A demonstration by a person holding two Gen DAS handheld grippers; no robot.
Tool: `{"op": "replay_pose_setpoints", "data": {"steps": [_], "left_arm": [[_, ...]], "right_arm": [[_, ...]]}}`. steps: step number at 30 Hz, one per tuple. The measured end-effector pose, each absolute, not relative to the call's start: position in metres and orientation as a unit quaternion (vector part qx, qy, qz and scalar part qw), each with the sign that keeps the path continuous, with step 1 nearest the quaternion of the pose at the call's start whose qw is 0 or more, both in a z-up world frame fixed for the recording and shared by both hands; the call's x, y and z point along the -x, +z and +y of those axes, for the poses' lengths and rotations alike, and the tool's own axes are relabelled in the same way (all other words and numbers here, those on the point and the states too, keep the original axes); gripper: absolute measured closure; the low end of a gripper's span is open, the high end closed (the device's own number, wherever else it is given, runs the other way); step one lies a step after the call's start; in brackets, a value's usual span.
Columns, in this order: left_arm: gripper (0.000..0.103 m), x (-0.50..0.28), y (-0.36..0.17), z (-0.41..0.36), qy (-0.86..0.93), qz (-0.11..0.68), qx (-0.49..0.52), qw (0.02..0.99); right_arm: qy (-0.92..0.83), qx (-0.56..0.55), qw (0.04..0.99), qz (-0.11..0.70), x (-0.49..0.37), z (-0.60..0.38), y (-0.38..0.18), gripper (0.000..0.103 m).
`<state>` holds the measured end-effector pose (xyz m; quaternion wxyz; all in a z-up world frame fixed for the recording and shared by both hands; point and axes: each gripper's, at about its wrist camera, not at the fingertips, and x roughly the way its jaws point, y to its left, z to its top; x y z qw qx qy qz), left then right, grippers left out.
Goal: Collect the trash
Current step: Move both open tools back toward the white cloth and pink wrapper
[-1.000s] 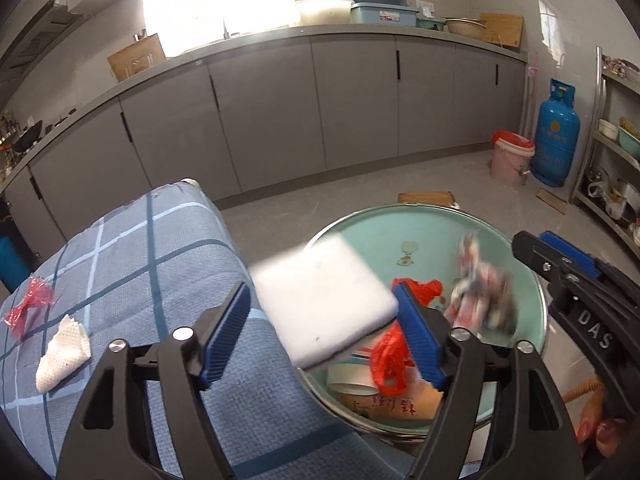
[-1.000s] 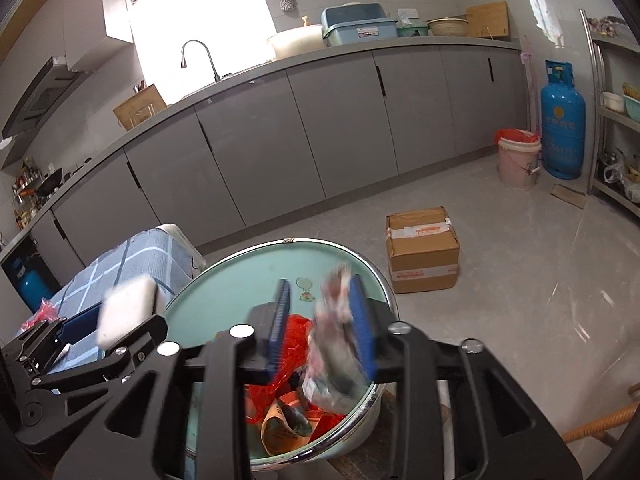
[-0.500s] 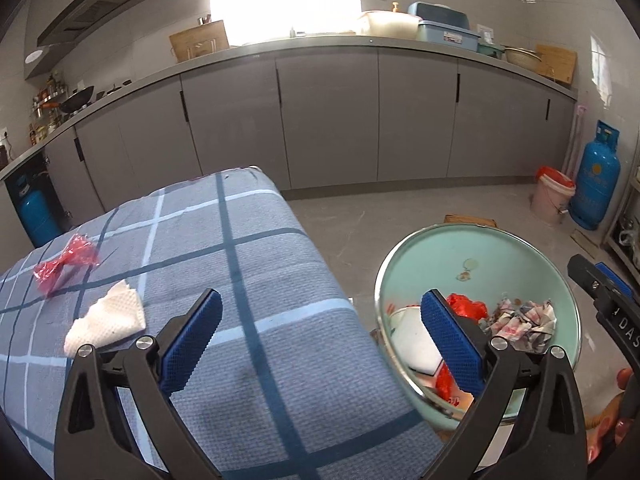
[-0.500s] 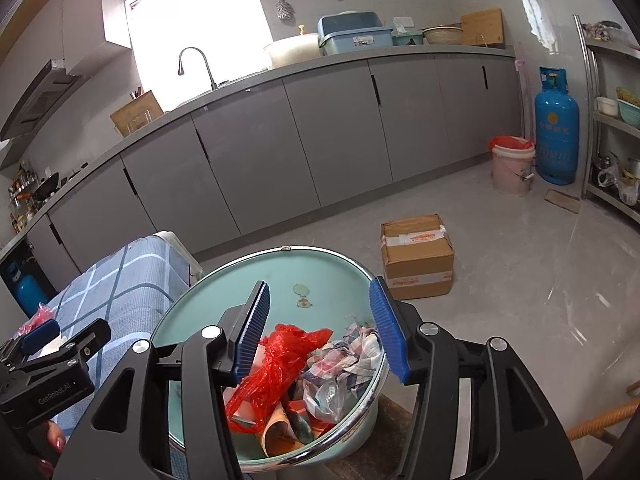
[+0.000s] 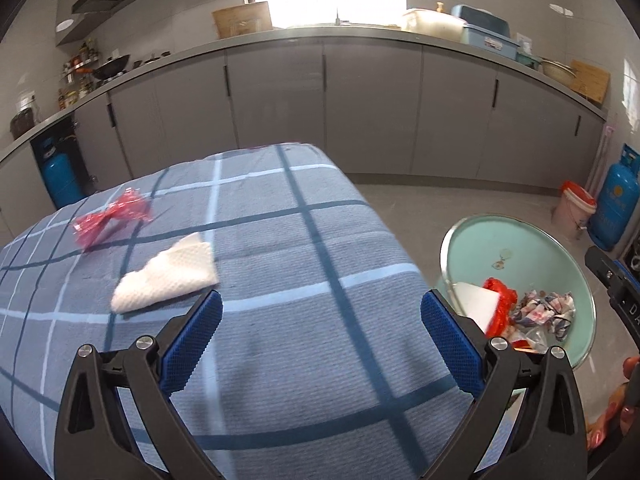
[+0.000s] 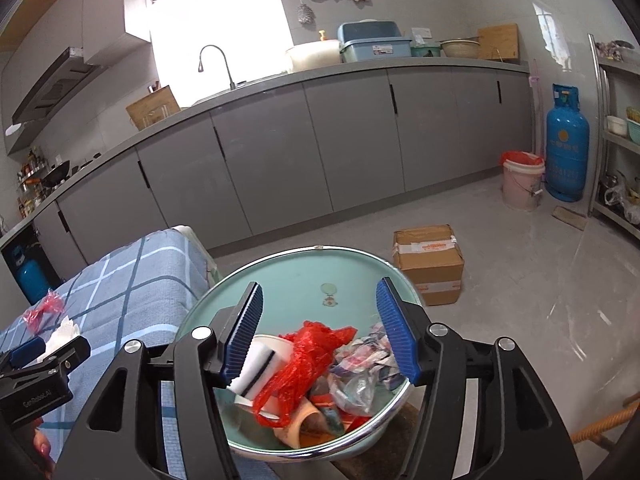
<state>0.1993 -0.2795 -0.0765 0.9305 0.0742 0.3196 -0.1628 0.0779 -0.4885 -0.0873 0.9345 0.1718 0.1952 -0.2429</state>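
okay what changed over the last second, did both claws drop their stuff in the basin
Yes. The left claw let go of the white sponge and swung back over the table; the right claw, jaws opening, released the crumpled wrapper into the basin. The tissue and red wrapper stayed on the tablecloth.

Right tongs (image 6: 320, 330) hang over the green basin (image 6: 288, 280), jaws opening, nothing pinched between them. In the basin: red mesh bag (image 6: 304, 364), white sponge (image 6: 256, 372), crumpled wrapper (image 6: 368, 354). Left tongs (image 6: 40, 364) sit low at the left, over the checked table (image 6: 132, 280).
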Motion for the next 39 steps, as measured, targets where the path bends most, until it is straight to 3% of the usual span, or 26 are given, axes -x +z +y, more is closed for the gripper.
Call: {"op": "replay_pose_setpoints", "data": {"steps": [23, 39], "left_arm": [[0.005, -0.209, -0.075, -0.109, -0.036, 0.322, -0.029, 0.946], [0.005, -0.232, -0.083, -0.013, 0.039, 0.324, 0.007, 0.945]], "right_arm": [[-0.108, -0.076, 0.963, 0.234, -0.126, -0.367, -0.075, 0.015], [0.017, -0.073, 0.933, 0.351, -0.2, -0.237, -0.091, 0.013]]}}
